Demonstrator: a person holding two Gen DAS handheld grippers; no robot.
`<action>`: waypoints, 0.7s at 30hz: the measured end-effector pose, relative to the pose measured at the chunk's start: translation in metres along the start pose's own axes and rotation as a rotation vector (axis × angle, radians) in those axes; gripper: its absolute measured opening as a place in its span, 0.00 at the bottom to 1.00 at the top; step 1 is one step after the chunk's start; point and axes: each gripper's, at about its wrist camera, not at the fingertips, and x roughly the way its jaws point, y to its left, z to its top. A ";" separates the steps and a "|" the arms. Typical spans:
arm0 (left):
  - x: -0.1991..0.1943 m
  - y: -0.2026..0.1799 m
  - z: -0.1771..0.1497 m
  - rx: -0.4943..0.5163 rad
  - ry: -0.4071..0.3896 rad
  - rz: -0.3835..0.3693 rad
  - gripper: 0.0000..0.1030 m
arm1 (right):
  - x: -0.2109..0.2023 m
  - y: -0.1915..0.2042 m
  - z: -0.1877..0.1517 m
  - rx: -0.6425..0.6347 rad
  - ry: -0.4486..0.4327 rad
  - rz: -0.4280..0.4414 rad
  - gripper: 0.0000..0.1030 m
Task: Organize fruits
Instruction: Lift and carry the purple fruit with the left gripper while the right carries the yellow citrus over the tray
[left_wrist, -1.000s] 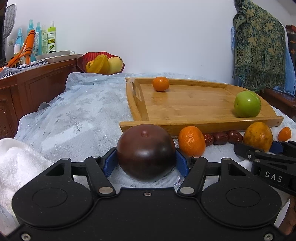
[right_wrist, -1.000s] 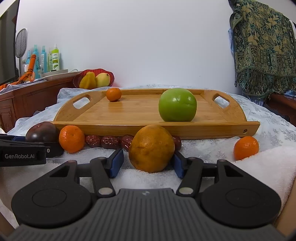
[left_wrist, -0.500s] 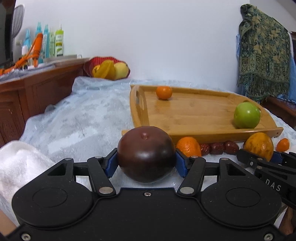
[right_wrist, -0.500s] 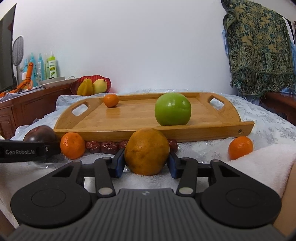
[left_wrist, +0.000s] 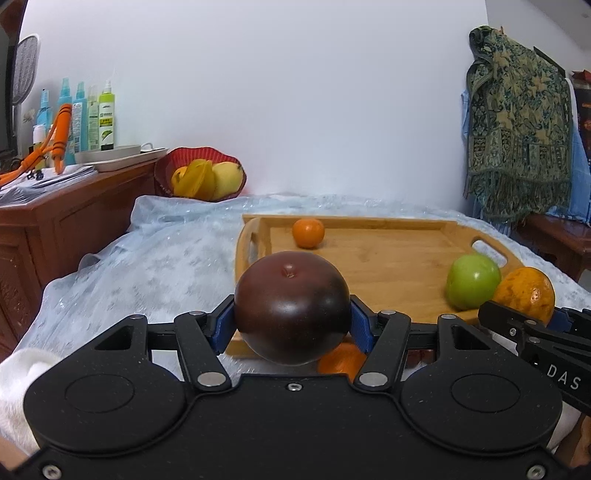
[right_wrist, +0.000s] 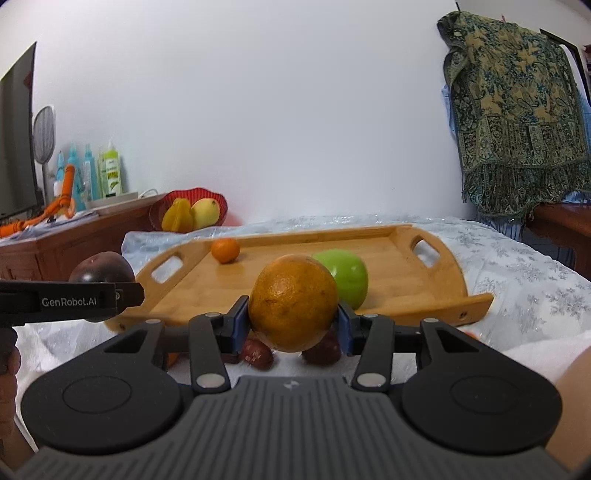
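My left gripper (left_wrist: 291, 325) is shut on a dark purple round fruit (left_wrist: 291, 306) and holds it above the near rim of the wooden tray (left_wrist: 388, 258). My right gripper (right_wrist: 291, 325) is shut on a large orange (right_wrist: 293, 301), lifted in front of the tray (right_wrist: 406, 280). On the tray lie a green apple (left_wrist: 472, 282) (right_wrist: 349, 273) and a small mandarin (left_wrist: 308, 232) (right_wrist: 225, 250). A mandarin (left_wrist: 341, 360) and red dates (right_wrist: 256, 354) lie on the cloth below the grippers.
A red bowl of yellow fruit (left_wrist: 201, 179) stands at the back left. A wooden cabinet (left_wrist: 55, 229) with spray bottles is at the left. A patterned shawl (right_wrist: 517, 110) hangs at the right. White towel (left_wrist: 14, 384) lies at the near left.
Both grippers have risen from the cloth with their fruits and moved toward the tray. The right gripper closed on the orange during this time.
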 end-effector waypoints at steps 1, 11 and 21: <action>0.001 -0.001 0.002 -0.002 0.000 -0.004 0.57 | 0.001 -0.003 0.002 0.011 0.000 -0.003 0.49; 0.020 -0.008 0.031 0.013 -0.006 -0.017 0.57 | 0.010 -0.017 0.026 0.041 -0.026 -0.001 0.49; 0.065 -0.012 0.066 0.004 0.019 -0.041 0.57 | 0.044 -0.043 0.072 0.021 -0.051 -0.006 0.49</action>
